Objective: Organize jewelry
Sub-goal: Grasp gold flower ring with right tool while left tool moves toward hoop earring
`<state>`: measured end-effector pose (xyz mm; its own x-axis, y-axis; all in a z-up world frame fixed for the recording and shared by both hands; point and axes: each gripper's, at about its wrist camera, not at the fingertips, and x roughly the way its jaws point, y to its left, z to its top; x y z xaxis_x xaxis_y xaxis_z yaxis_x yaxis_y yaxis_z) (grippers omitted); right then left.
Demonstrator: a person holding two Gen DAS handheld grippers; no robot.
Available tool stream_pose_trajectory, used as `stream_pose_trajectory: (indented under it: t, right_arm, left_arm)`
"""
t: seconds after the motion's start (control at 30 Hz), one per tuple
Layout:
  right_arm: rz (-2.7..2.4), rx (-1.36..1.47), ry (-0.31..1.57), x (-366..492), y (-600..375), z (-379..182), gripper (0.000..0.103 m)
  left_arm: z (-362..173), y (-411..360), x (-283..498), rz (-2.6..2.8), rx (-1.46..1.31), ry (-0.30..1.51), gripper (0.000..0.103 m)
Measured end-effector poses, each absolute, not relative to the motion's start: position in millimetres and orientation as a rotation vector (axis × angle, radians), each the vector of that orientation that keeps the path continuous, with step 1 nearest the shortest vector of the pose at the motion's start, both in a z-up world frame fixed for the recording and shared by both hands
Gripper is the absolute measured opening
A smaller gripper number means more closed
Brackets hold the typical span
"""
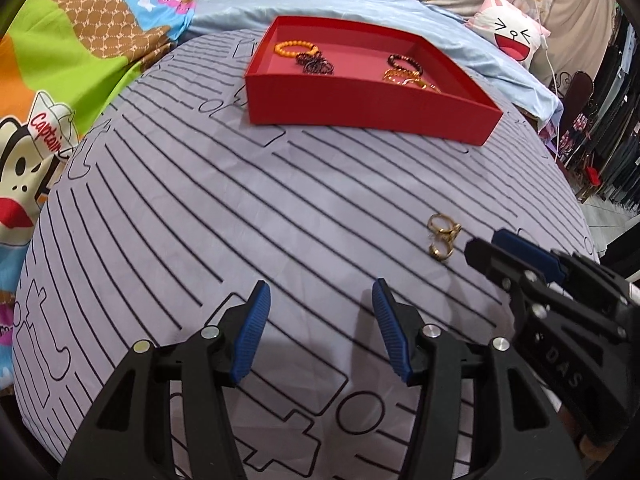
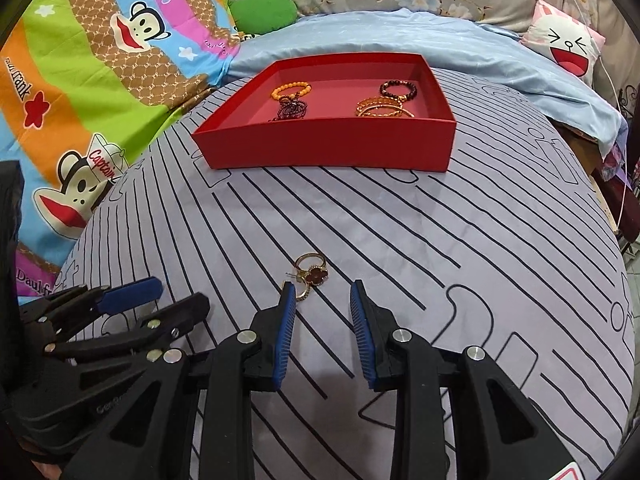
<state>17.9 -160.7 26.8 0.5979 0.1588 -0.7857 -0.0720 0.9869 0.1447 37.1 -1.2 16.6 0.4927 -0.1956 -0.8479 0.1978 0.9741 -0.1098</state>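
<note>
A red open box (image 1: 360, 114) (image 2: 328, 148) sits on the striped grey cloth. In it lie an orange bead bracelet (image 1: 294, 47) (image 2: 291, 90), a dark bead piece (image 1: 316, 65) (image 2: 292, 109), a dark bracelet (image 1: 402, 62) (image 2: 398, 89) and gold bangles (image 1: 408, 79) (image 2: 378, 108). Gold rings (image 1: 442, 236) (image 2: 311, 274) lie loose on the cloth. My right gripper (image 2: 323, 290) (image 1: 482, 246) is open, its tips just short of the rings. My left gripper (image 1: 320, 292) (image 2: 176, 294) is open and empty, left of the rings.
A colourful cartoon blanket (image 1: 60, 80) (image 2: 80, 80) lies to the left. A light blue sheet (image 2: 440, 36) and a smiling-face pillow (image 1: 512, 34) (image 2: 566, 46) lie behind the box. The bed edge drops off at right.
</note>
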Motion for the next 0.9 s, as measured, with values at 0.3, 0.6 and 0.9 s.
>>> stream_pose_trajectory:
  t: [0.3,0.6,0.9]
  right_arm:
    - [0.135,0.098,0.93,37.0,-155.3,17.7,0.028]
    - [0.132,0.09,0.933,38.6,-156.9,14.5,0.014]
    - [0.088,0.128,0.903,24.4,-177.7,27.5,0.014]
  left_arm:
    - [15.3,3.1,41.9,-0.22,-0.004,1.031,0.05]
    - [16.3,0.3,43.9,-0.231,-0.011,1.034,0.05]
    - [23.6,-24.1,41.7,-0.301,0.003,1.024,0.05]
